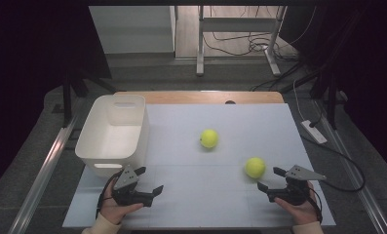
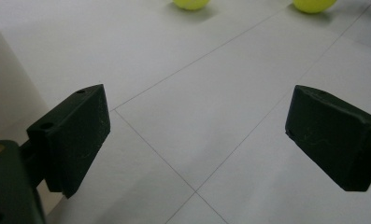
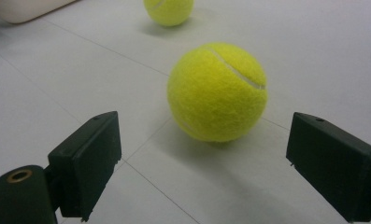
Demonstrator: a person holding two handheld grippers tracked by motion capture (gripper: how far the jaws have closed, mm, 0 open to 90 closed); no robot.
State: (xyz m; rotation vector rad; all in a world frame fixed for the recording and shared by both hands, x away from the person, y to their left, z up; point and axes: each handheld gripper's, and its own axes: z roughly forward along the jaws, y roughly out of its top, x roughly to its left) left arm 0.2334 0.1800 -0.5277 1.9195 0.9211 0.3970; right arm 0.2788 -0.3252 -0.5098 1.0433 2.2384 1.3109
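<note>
Reaching: my right gripper (image 1: 271,179) is wide open, holding nothing.
Near ball (image 3: 217,92): just ahead on the table; light, fuzzy, rolls easily, I would pinch its middle.
Far ball (image 1: 209,138): mid-table.

In the high view, the left hand (image 1: 114,204) comes up from the lower left of the frame, gripping the left tool (image 1: 148,181), whose jaws stand wide apart and point toward the upper right. At the lower right, the right hand (image 1: 298,207) holds the right tool (image 1: 271,178), its jaws also spread wide, pointing toward the upper left.
</note>
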